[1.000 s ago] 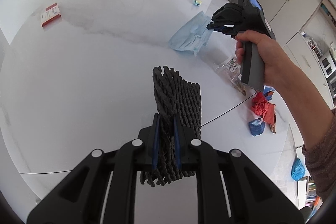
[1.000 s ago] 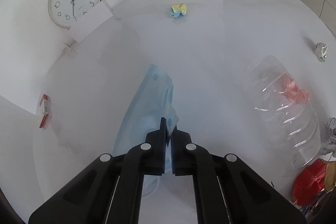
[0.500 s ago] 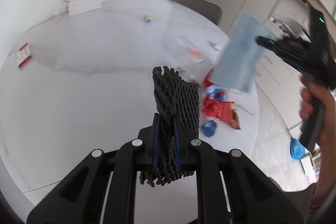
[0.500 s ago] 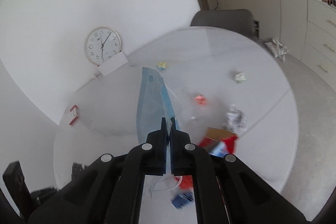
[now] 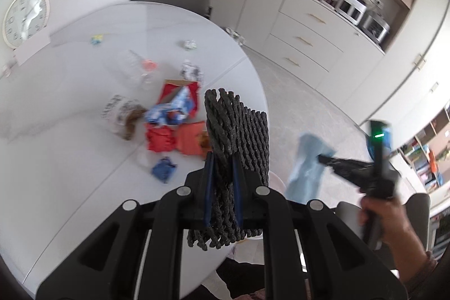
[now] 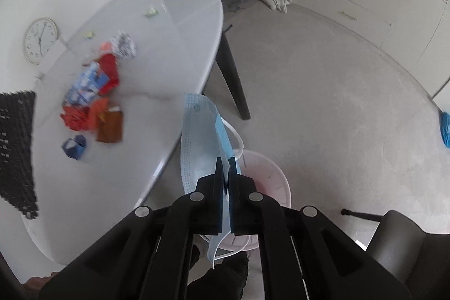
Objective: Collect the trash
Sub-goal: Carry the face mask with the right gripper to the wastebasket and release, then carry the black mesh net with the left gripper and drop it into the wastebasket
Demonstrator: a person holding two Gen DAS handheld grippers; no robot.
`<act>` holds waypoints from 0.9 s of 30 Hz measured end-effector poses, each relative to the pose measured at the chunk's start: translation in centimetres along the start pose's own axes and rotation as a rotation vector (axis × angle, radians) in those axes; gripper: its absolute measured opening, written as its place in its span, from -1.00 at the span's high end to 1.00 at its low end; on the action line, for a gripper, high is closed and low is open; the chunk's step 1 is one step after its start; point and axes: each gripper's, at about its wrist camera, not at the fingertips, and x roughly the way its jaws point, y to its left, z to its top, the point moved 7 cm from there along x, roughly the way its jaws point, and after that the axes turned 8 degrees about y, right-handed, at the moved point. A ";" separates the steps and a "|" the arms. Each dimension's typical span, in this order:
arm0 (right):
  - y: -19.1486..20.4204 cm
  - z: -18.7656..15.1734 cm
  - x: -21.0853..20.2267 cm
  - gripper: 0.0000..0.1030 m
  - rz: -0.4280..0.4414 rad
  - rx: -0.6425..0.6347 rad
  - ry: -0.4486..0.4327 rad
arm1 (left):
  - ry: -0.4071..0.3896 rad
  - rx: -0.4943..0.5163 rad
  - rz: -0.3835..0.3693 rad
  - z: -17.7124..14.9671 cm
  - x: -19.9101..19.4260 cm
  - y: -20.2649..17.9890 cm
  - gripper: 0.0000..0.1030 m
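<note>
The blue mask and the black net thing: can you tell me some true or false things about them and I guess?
1. The right gripper pinches the blue face mask. True.
2. The mask lies flat on the white table. False: it hangs off the table's edge, above a pink bin.
3. The left gripper is empty. False: it clamps black foam netting.
4. Red and blue wrappers lie on the table. True.

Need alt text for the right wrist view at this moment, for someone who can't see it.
The right tongs are clamped on a blue face mask above a pale pink bin on the floor beside a white round table. Red and blue wrappers lie scattered on the table; a black net shows at the left edge.
</note>
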 end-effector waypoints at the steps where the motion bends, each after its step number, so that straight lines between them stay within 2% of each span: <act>1: -1.0 -0.6 2.3 0.88 0.002 0.014 0.038 | 0.010 0.015 -0.002 0.0 0.5 -1.2 0.76; 5: -3.5 -3.1 9.3 0.86 0.012 0.047 0.154 | 0.043 0.048 -0.011 -0.2 2.6 -4.6 0.76; 6: -3.8 -3.6 10.8 0.81 0.013 0.053 0.181 | 0.051 0.053 -0.007 -0.2 3.2 -5.2 0.76; 7: -4.0 -3.8 11.9 0.61 0.015 0.057 0.200 | 0.062 0.060 -0.001 0.3 3.9 -5.7 0.76; 8: -4.1 -4.2 13.0 0.25 0.013 0.058 0.222 | 0.072 0.067 0.004 0.2 4.6 -6.2 0.76; 10: -4.3 -4.7 14.2 -0.10 -0.004 0.047 0.239 | 0.099 0.074 0.015 -0.3 5.7 -6.7 0.76; 12: -4.5 -5.1 14.8 -0.29 -0.001 0.025 0.251 | 0.127 0.079 0.017 -0.8 6.7 -7.1 0.76; 15: -5.7 -5.2 14.1 -0.42 -0.006 0.023 0.235 | 0.161 0.099 0.022 -1.4 8.2 -8.1 0.76; 23: -10.5 -3.5 5.9 -0.71 -0.052 0.101 0.091 | 0.243 0.165 -0.014 -2.5 12.2 -11.3 0.76; 27: -11.9 -3.1 2.3 -0.73 -0.099 0.096 0.041 | 0.292 0.198 -0.014 -3.4 14.8 -12.6 0.76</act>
